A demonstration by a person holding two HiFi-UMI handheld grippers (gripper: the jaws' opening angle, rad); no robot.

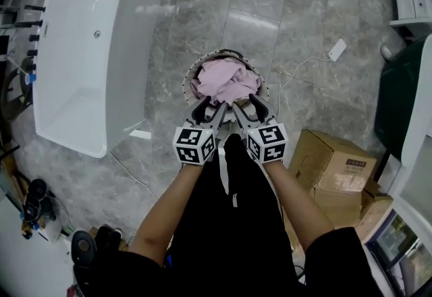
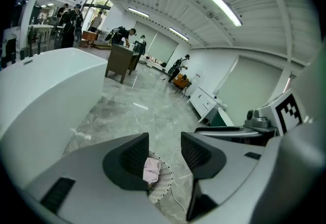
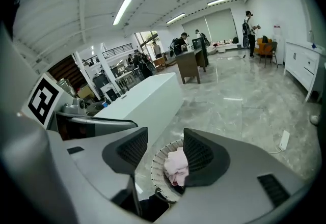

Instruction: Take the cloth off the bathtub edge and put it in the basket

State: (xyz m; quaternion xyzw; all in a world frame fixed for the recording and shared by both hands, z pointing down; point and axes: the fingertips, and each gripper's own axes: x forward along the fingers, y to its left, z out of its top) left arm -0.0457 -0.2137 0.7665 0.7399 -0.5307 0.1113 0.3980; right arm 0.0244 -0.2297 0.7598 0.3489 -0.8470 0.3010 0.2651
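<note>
The pink cloth (image 1: 226, 79) lies crumpled inside the round white slatted basket (image 1: 191, 76) on the grey marble floor. The white bathtub (image 1: 94, 46) stands to the basket's left with nothing on its edge. Both grippers hover side by side just above the basket's near rim. My left gripper (image 1: 209, 112) is open with nothing between its jaws, and so is my right gripper (image 1: 250, 110). Past the left gripper (image 2: 164, 154) the cloth (image 2: 151, 169) and basket (image 2: 164, 183) show below. Below the right gripper (image 3: 165, 151) the cloth (image 3: 177, 167) sits in the basket (image 3: 157, 167).
Cardboard boxes (image 1: 331, 164) sit at the right by the person's legs. A white plug block (image 1: 337, 50) with its cable lies beyond the basket. A dark green object (image 1: 405, 93) stands at the right edge. Black taps (image 1: 30, 25) flank the tub. People stand far off (image 3: 249, 24).
</note>
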